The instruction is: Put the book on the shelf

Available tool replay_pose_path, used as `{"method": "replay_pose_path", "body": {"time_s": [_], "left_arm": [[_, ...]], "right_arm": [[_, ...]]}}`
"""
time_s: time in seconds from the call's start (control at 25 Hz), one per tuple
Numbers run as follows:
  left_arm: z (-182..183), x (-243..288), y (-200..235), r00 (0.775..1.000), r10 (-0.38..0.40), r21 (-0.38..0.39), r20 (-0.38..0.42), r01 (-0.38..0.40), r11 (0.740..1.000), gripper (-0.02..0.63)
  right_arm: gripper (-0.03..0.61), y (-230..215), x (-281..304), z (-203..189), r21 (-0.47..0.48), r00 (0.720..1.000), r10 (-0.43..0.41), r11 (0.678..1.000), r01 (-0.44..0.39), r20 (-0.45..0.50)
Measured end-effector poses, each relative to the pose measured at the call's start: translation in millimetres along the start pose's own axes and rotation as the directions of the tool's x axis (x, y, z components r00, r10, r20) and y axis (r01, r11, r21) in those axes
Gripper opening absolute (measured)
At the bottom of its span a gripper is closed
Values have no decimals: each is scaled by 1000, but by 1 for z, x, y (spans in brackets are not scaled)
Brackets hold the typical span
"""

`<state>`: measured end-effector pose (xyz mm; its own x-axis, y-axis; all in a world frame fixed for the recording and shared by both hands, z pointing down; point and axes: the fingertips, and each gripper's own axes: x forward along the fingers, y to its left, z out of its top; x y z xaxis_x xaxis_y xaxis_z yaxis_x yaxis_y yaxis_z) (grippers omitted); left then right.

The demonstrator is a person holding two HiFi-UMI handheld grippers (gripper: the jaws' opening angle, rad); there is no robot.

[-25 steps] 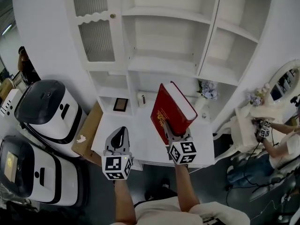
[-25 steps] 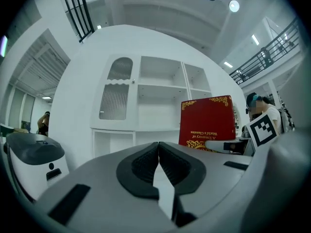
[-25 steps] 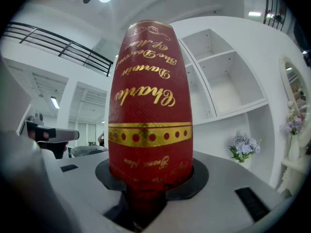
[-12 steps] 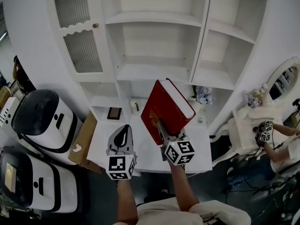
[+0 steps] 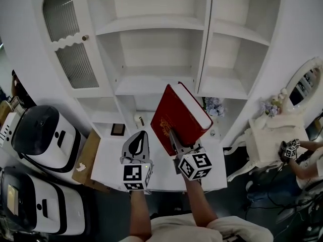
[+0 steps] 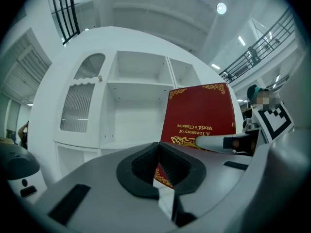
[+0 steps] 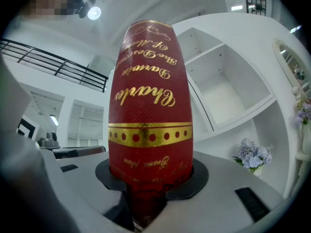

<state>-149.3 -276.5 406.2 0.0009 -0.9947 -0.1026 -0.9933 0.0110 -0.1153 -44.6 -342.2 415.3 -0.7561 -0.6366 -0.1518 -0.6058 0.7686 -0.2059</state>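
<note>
Right tongs (image 5: 173,135) clamped on the red book (image 5: 177,110), which is tilted above the bench (image 5: 113,160). Left tongs (image 5: 138,139) clenched, empty. Shelf (image 5: 151,83) at 12 o'clock: square book upright, slide in left of divider (image 5: 202,39).

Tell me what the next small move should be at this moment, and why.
Probably carry the right hand-held gripper up and forward toward the open shelf. It is shut on the red book, which is held tilted above the white desk, seemingly in front of the bare compartments. The left hand-held gripper is shut on nothing, alongside.
</note>
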Motion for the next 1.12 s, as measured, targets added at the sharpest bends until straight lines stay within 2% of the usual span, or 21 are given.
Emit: {"method": "replay_pose_path", "body": {"time_s": [0.28,0.44,0.68,0.92,1.12], "left_arm": [[16,31,-1,993,-113,3,46,113,994,17],[14,42,7,979,-202,21,32,201,979,17],[14,59,16,964,-264,27,42,263,964,17],[22,69,29,966,-257,49,38,256,966,17],[31,71,32,968,-244,26,52,243,970,17]], "right_arm": [[190,-17,5,9,-10,994,-109,994,109,32],[190,-16,5,9,11,978,-201,980,200,61],[190,-10,6,13,37,957,-274,962,271,94],[190,-5,33,31,38,961,-264,964,262,82],[190,-5,45,57,12,968,-239,971,239,79]]}}
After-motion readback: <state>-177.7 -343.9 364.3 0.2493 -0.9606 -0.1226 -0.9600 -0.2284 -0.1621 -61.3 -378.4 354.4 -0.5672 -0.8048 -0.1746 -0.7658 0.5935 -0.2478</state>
